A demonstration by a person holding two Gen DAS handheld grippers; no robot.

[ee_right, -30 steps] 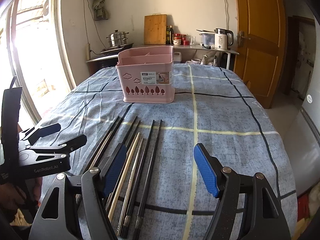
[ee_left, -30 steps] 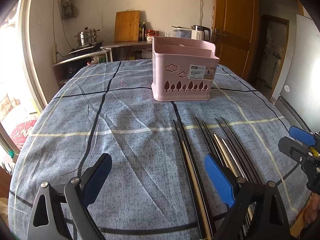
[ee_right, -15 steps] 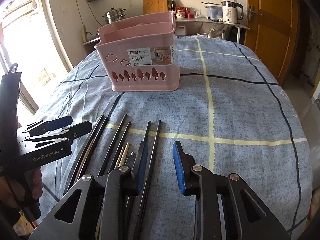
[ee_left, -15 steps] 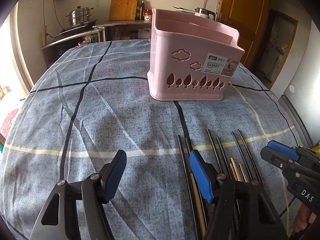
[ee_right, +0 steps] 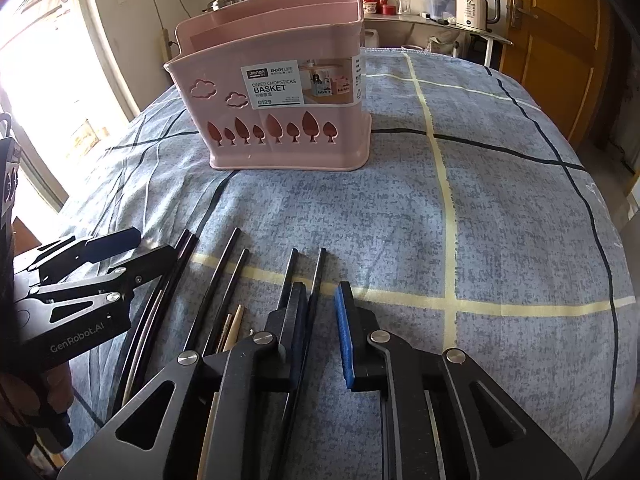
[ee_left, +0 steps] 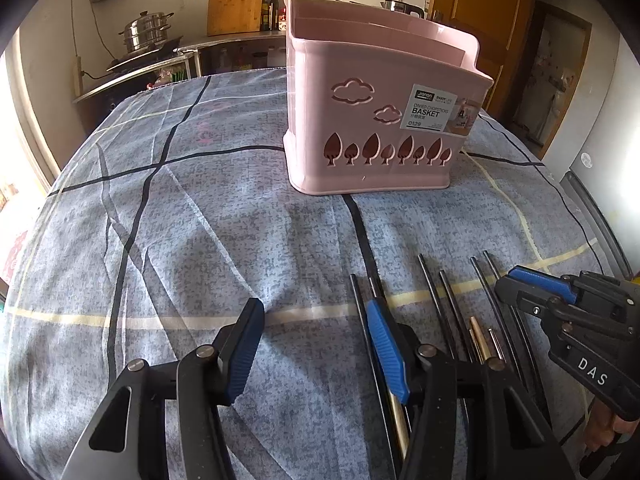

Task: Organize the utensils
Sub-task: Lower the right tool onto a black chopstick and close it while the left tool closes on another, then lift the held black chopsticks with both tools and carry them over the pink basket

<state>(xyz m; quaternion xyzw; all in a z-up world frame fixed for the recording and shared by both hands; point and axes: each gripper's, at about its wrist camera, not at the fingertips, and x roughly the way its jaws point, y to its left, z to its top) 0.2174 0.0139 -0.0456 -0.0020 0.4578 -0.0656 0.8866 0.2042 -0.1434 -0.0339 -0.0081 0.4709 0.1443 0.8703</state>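
right gripper (ee_right: 320,332) narrowed round black chopstick (ee_right: 318,276), not clamped | left gripper (ee_left: 316,344) released, lowered | pink basket (ee_left: 372,120) nearer

Both grippers are dropping toward the chopsticks (ee_right: 236,276) and nearing the pink basket (ee_right: 276,92); right gripper (ee_right: 320,320) jaws are narrowing around one black chopstick, left gripper (ee_left: 316,344) is narrowing too.
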